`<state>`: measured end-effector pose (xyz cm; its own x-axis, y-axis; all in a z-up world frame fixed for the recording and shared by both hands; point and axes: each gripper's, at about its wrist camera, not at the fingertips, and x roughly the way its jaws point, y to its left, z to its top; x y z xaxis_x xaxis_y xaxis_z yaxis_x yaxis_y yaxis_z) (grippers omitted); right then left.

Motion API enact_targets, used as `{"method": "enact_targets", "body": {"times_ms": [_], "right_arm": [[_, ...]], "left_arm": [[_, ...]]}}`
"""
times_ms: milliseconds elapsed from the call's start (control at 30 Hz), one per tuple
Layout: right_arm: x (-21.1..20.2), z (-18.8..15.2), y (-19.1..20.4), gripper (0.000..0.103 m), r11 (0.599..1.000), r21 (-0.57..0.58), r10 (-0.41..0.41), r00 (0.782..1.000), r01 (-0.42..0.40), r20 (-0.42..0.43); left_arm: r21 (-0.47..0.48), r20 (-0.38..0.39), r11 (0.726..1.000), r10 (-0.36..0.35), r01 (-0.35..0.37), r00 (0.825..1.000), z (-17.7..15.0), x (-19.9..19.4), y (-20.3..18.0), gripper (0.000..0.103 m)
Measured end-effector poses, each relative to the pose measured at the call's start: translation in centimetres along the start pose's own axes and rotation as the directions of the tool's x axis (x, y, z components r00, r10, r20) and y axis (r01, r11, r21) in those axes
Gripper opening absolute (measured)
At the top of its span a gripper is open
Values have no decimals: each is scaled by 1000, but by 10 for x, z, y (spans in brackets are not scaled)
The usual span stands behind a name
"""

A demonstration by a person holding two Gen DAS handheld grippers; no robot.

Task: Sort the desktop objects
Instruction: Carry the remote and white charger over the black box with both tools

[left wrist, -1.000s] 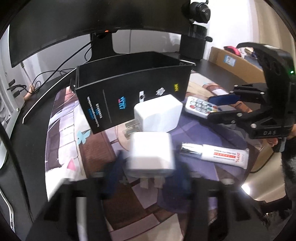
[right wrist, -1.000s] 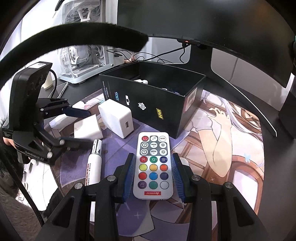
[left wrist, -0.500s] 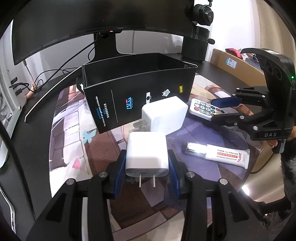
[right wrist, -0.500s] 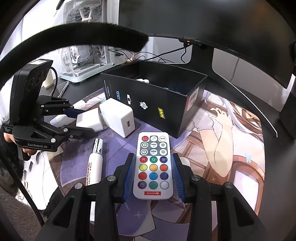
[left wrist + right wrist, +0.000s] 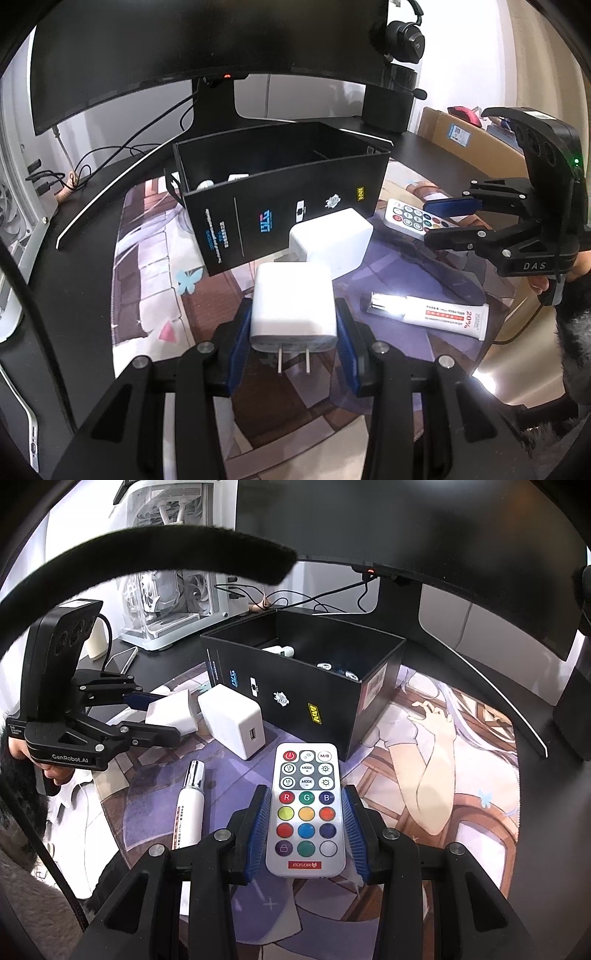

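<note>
My left gripper (image 5: 293, 338) is shut on a white charger (image 5: 294, 306) with its prongs toward the camera, held above the desk mat; it also shows in the right wrist view (image 5: 170, 712). My right gripper (image 5: 306, 834) is shut on a white remote (image 5: 306, 808) with coloured buttons, low over the mat; the remote also shows in the left wrist view (image 5: 410, 218). A second white charger (image 5: 332, 240) lies against the open black box (image 5: 280, 218). A white tube (image 5: 432, 314) lies on the mat.
The black box (image 5: 317, 701) holds several small white items. A curved monitor (image 5: 184, 48) stands behind it with cables at the left. A white PC case (image 5: 170, 605) stands at the back left. A cardboard box (image 5: 461, 144) is at the right.
My left gripper has closed on the charger and lifted it, rising and moving toward the black box. The right gripper has held the remote almost still.
</note>
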<state>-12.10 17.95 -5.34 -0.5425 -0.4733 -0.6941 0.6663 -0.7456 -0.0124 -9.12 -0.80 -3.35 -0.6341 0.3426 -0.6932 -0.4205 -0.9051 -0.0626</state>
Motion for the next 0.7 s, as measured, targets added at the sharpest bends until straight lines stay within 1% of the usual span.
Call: {"method": "enact_targets", "body": {"times_ms": [300, 500, 600, 700], "right_arm": [[-13, 3, -2, 39, 1000, 6, 1, 1000, -1, 26], [-24, 5, -10, 39, 1000, 28, 0, 999, -1, 52], [-27, 5, -15, 39, 999, 38, -5, 998, 2, 59], [-31, 5, -20, 39, 999, 46, -7, 998, 4, 70]], "left_arm": [[-11, 36, 1000, 6, -6, 999, 5, -18, 7, 41], [-33, 43, 999, 11, -9, 999, 6, -21, 14, 41], [-39, 46, 999, -10, 11, 999, 7, -22, 15, 41], [-35, 50, 999, -2, 4, 999, 9, -25, 15, 41]]}}
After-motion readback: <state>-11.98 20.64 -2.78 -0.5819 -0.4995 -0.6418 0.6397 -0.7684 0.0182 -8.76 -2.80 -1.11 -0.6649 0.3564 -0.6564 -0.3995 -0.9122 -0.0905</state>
